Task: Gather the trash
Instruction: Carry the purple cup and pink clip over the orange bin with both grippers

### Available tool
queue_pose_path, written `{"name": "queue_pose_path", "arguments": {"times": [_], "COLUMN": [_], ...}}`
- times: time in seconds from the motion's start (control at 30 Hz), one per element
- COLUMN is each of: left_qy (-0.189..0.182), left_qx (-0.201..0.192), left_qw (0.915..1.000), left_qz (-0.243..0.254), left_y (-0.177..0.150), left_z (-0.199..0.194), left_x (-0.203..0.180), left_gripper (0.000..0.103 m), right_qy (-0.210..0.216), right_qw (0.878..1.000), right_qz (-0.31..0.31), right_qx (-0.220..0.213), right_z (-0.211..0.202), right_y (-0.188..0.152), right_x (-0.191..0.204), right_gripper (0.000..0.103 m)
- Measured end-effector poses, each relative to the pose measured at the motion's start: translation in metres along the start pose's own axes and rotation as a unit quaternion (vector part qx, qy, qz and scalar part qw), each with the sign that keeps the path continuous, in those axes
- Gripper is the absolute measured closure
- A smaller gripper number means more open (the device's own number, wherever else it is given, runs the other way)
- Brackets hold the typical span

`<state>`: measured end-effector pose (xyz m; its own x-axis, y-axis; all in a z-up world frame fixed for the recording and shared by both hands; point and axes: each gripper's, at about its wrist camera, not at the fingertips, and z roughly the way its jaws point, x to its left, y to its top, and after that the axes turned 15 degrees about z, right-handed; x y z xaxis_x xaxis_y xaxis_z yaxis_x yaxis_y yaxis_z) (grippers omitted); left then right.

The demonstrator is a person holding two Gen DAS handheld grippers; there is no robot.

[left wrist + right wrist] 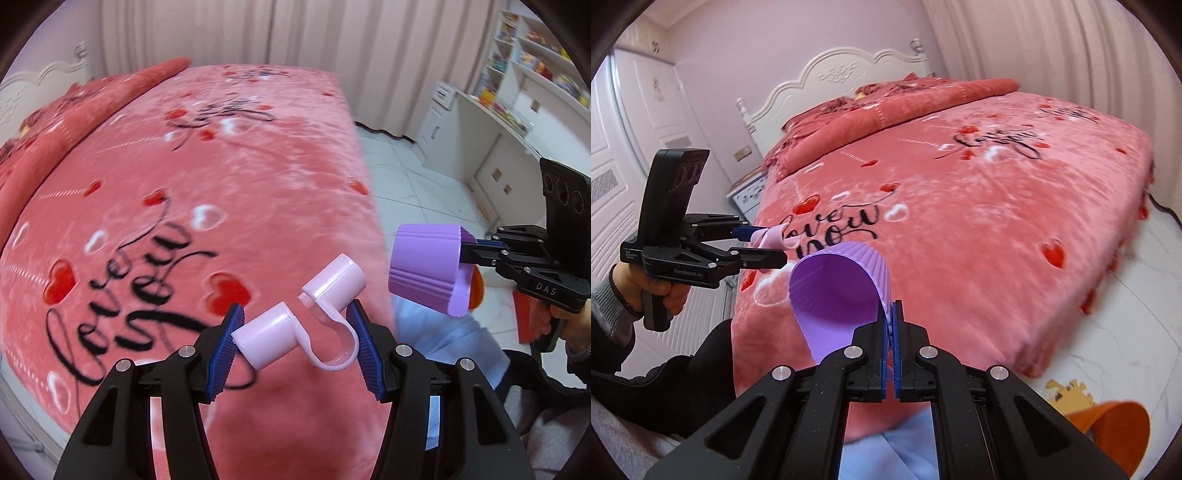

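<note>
My left gripper [295, 328] is shut on a pale pink plastic piece [295, 321], two short tubes joined by a bent strap, held between the blue pads above the bed. It also shows in the right wrist view [772, 236], in the left gripper [757, 240]. My right gripper [892, 317] is shut on the rim of a purple ribbed cup [834, 291], its mouth facing the camera. In the left wrist view the purple cup [424, 273] hangs sideways from the right gripper [476, 251], beyond the bed's edge.
A bed with a pink heart-print blanket [207, 184] fills both views, with a white headboard [834, 81]. An orange bin [1115, 432] stands on the white tiled floor [1108, 325] at lower right. White cabinets and shelves [517, 110] line the far wall. My legs are below the grippers.
</note>
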<state>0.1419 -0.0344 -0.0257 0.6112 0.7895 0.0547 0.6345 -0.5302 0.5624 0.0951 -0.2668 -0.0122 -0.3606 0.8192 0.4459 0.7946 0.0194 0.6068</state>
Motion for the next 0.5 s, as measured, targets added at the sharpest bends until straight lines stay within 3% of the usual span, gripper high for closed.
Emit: {"name": "queue_pose_path", "arguments": {"times": [0.27,0.5], "left_qy": [-0.037,-0.079], "left_qx": [-0.005,-0.006], "left_qw": [0.9971,0.9886], "left_qz": [0.067,0.128], "left_y": [0.043,0.083], "left_z": [0.024,0.053], "left_x": [-0.062,-0.119], "left_gripper": [0.044,0.044], "right_qy": [-0.038,-0.084], "right_qw": [0.997,0.988], "right_qz": [0.048,0.098], "right_qx": [-0.043,-0.079], "right_z": [-0.063,-0.118], "right_y": [-0.025,-0.046], "right_x": [-0.050,-0.102], "right_gripper": [0.100,0.100]}}
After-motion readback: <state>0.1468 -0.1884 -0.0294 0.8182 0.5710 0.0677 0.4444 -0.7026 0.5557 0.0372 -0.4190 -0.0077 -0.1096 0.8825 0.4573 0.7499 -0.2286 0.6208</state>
